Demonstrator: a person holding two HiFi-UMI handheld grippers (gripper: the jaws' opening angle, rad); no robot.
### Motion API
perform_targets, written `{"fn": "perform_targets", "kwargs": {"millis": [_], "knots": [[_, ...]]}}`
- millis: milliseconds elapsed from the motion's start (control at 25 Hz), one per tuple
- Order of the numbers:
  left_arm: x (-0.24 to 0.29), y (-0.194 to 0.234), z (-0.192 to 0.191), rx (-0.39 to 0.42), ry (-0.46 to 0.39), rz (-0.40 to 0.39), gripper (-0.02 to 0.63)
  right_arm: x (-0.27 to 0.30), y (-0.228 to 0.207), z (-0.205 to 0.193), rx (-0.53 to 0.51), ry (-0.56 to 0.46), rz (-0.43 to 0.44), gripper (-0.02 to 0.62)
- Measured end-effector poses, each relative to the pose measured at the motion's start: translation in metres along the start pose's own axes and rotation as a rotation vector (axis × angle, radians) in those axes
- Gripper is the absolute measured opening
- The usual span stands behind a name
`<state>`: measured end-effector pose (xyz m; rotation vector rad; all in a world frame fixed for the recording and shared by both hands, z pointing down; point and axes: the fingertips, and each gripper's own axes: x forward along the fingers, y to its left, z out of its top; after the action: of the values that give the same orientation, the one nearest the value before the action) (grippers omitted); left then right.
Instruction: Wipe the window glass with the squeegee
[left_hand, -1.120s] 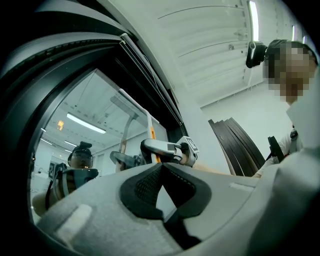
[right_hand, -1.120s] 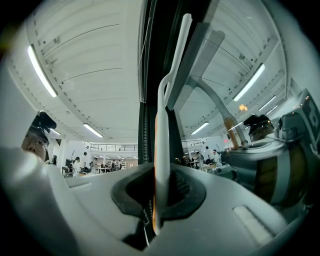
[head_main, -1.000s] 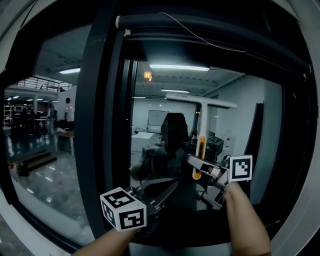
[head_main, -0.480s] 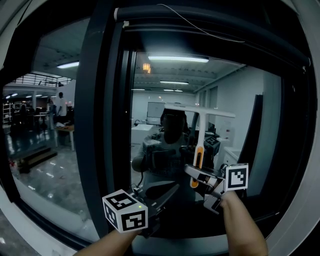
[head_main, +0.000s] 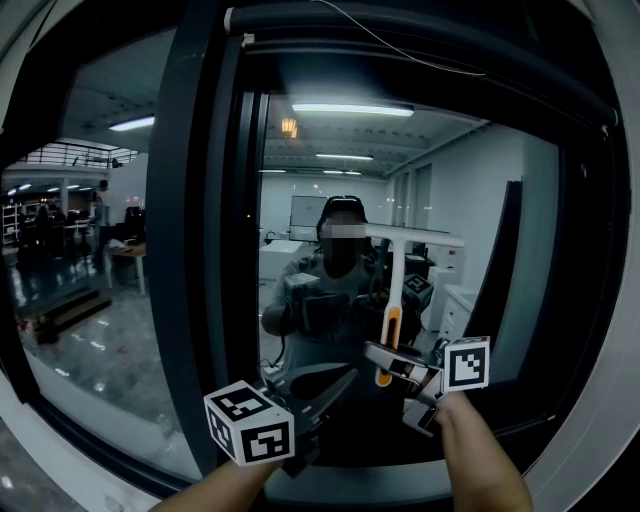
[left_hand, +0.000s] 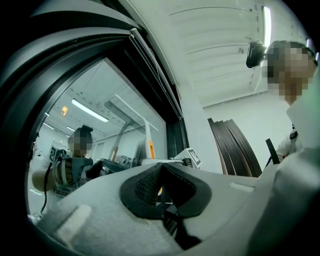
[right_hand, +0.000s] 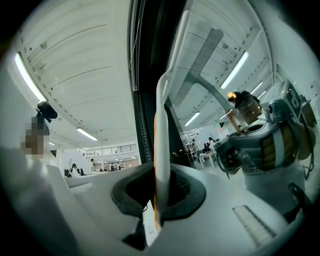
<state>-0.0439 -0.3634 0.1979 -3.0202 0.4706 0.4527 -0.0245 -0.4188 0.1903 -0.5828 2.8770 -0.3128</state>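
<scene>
Head view: a white plastic T-shaped squeegee (head_main: 397, 285) with an orange band low on its handle stands upright in front of the window glass (head_main: 470, 200). Its long blade lies level across the top. The right gripper (head_main: 378, 352) has its jaws clenched on the lower end of the handle, just under the orange band, and its marker cube (head_main: 466, 363) faces the camera. The left gripper (head_main: 335, 382) hangs lower and to the left, apart from the squeegee.

The glass is dark and mirror-like, set in a broad black window frame (head_main: 190, 250). A bright strip light (head_main: 350, 108), a pale ceiling and white walls show in it. The pane to the left shows a big hall with a shiny floor and a railed upper level.

Right gripper view: the handle of the squeegee (right_hand: 161, 125) runs straight up from between the black pads of the right gripper (right_hand: 159, 187). The blade sits close to the glass beside its own grey reflection, but I cannot tell whether it touches.

Left gripper view: the left gripper (left_hand: 162, 169) has its jaws together with nothing in them. Beyond them are the squeegee (left_hand: 150, 147) and the right gripper (left_hand: 167, 161), seen from the side.
</scene>
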Motion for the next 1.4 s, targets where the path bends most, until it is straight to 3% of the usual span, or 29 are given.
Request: {"fn": "perform_targets", "kwargs": {"millis": [480,960,1400], "knots": [[-0.018,-0.002,-0.015,-0.022,0.011,0.019,-0.003,-0.007,0.001,-0.044,0.046,0.027,-0.006,0.026],[-0.047,-0.003,-0.037,-0.061,0.038,0.061,-0.003,-0.005,0.012,-0.094,0.180,0.019,0.012,0.025],[-0.071,-0.012,-0.037,-0.079,0.027,0.045,-0.003,-0.005,0.020,-0.132,0.276,0.003,-0.013,0.025]]}}
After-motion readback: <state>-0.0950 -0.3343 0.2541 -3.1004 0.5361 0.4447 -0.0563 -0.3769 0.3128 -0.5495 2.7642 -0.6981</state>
